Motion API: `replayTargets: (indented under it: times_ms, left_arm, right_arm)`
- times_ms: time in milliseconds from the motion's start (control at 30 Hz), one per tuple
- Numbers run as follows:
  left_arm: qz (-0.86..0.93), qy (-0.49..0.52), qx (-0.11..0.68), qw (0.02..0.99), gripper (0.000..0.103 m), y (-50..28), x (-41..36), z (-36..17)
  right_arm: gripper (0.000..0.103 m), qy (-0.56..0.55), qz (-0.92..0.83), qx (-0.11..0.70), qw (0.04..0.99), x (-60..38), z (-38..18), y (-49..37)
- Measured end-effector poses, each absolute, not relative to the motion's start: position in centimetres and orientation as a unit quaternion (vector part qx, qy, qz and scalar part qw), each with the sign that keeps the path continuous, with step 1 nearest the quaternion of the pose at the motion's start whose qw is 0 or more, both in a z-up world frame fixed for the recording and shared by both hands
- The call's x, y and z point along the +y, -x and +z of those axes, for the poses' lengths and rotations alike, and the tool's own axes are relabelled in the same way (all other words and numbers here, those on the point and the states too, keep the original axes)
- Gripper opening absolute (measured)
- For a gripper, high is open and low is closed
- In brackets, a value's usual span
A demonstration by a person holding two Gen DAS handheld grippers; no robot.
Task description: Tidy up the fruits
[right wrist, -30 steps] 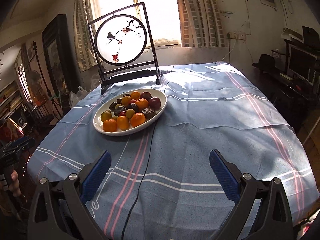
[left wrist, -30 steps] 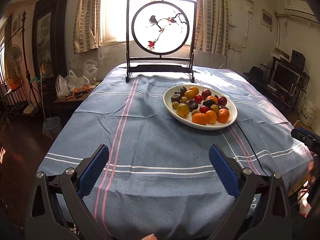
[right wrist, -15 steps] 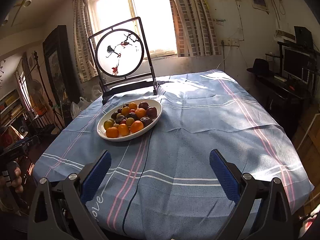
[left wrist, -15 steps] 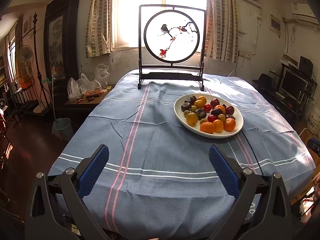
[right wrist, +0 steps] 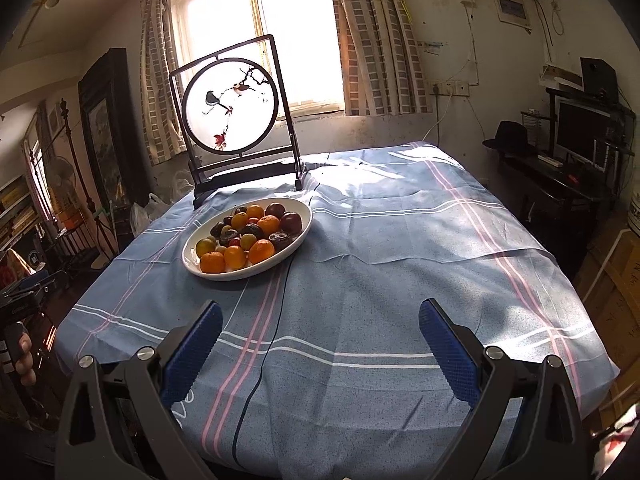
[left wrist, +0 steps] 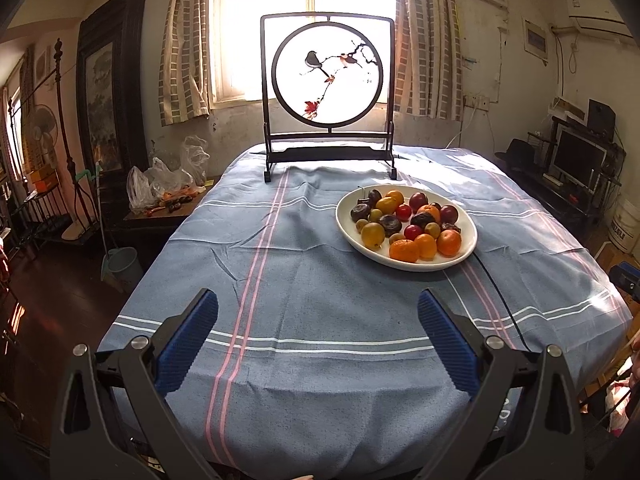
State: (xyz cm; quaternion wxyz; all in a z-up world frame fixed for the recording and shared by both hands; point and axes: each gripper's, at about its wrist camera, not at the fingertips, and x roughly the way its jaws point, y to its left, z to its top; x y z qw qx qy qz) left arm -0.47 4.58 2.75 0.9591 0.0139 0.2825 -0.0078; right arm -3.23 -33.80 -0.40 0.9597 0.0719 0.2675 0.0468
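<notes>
The left gripper (left wrist: 318, 332) hangs over the near edge of the table, its blue pads spread wide with nothing between them; the right gripper (right wrist: 320, 344) is the same, wide apart and empty, also at the near edge. Both are well short of the fruit. Beyond them the striped cloth (left wrist: 304, 280) lies bare up to the white plate (left wrist: 468, 222), which sits past the middle of the table, to the right in the left view and to the left in the right view. All the fruit (left wrist: 408, 220) in sight is heaped on that plate: oranges (right wrist: 236, 258) at the near rim, yellow, red and dark pieces behind. A thin black cable (right wrist: 276, 320) runs from under the plate toward the near edge. Behind the plate stands a round bird screen (left wrist: 327, 80). As for the step, the scene fits either a pile waiting to be sorted or a tidy-up already finished with the grippers drawn back; no second dish or sorting spot shows, so the pictures do not settle it. Any reach would have to clear the cable and pick from the top of a tight heap. The dark fruits are hard to identify, the lower layer is hidden, and the other gripper shows only as a sliver at each frame's edge.
</notes>
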Motion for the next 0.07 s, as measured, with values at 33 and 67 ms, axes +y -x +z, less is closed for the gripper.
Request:
replayTargets:
  times_ms: [33, 67]
  left_arm:
    - [-0.006, -0.013, 0.282, 0.959, 0.098, 0.48, 4.63, 2.75]
    - [-0.003, -0.013, 0.281, 0.96, 0.098, 0.5, 4.66, 2.76]
  right_arm:
    - [0.099, -0.072, 0.046, 0.268, 0.96, -33.89, -0.43, 3.25]
    - [0.099, -0.072, 0.045, 0.269, 0.959, -33.94, -0.46, 3.18]
